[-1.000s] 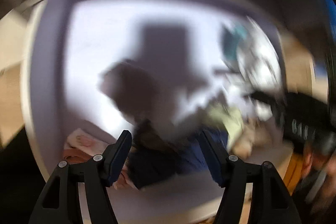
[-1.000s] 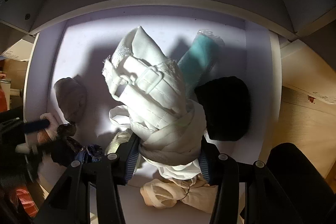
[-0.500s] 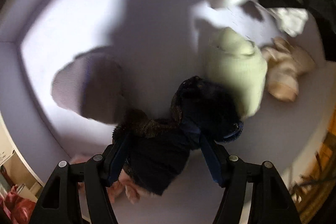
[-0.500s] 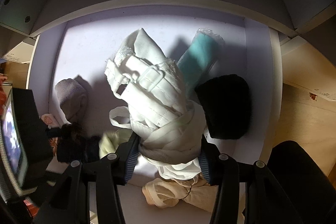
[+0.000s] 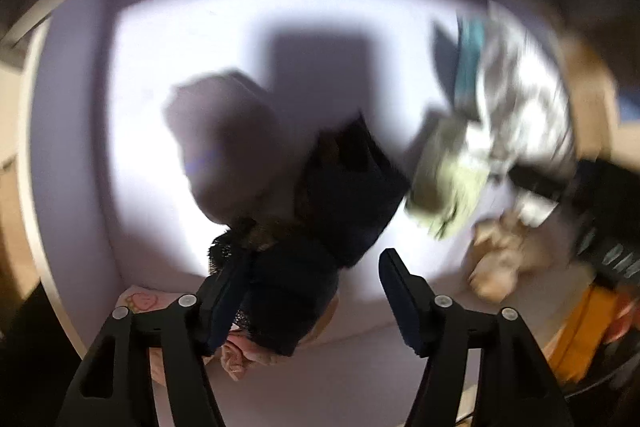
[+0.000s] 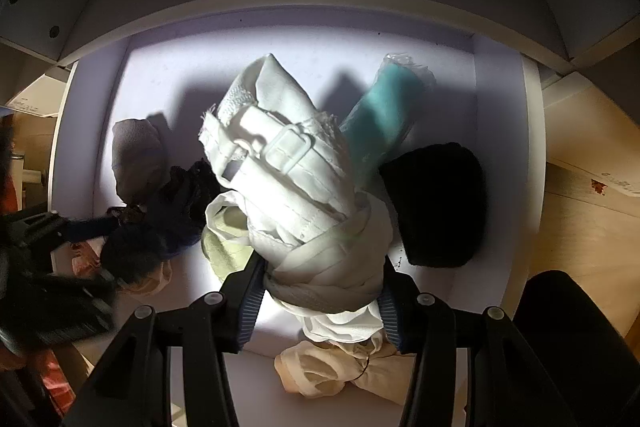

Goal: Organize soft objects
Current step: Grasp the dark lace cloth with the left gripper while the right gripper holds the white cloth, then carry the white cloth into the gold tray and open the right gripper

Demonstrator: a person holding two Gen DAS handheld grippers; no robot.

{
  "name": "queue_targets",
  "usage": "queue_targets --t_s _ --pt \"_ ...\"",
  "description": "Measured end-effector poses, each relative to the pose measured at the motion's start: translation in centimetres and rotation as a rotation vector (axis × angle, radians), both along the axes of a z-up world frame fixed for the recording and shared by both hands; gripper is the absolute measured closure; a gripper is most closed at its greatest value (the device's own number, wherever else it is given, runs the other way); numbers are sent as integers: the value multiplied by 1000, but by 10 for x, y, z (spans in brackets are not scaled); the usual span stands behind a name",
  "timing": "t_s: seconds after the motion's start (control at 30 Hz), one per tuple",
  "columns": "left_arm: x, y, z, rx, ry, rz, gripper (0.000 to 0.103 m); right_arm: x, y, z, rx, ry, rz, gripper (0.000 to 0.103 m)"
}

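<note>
The right hand-held gripper (image 6: 320, 287) stays clamped on the white strapped bundle (image 6: 288, 163), held over the white drawer (image 6: 96, 131) as half a second ago. The left hand-held gripper (image 5: 312, 291), fingers spread, has pulled back; the dark navy garment (image 5: 344, 195) now lies released beside the bundle, against the grey knit roll (image 5: 224, 143).
</note>
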State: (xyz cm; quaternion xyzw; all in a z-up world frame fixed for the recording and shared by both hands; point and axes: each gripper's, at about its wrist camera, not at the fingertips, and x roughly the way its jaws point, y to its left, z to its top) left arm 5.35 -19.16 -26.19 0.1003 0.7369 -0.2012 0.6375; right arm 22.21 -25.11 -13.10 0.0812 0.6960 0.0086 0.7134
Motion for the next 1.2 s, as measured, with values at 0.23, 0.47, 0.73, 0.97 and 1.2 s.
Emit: queue_targets --t_s 0.23,0.47,0.73,0.97,1.2 --pt "-4 -7 -25 84 20 -39 48 0 -8 4 4 -18 -24 52" --pt "5 17 -14 -37 44 145 67 -5 -12 7 40 -31 -39 52" --pt "7 44 22 -82 13 199 68 -19 -18 23 63 -49 -35 52" --pt "-5 52 19 -53 13 211 68 -43 -24 34 162 -42 -71 52" --pt "-13 51 6 -26 35 228 68 -63 -26 59 221 -34 -82 52"
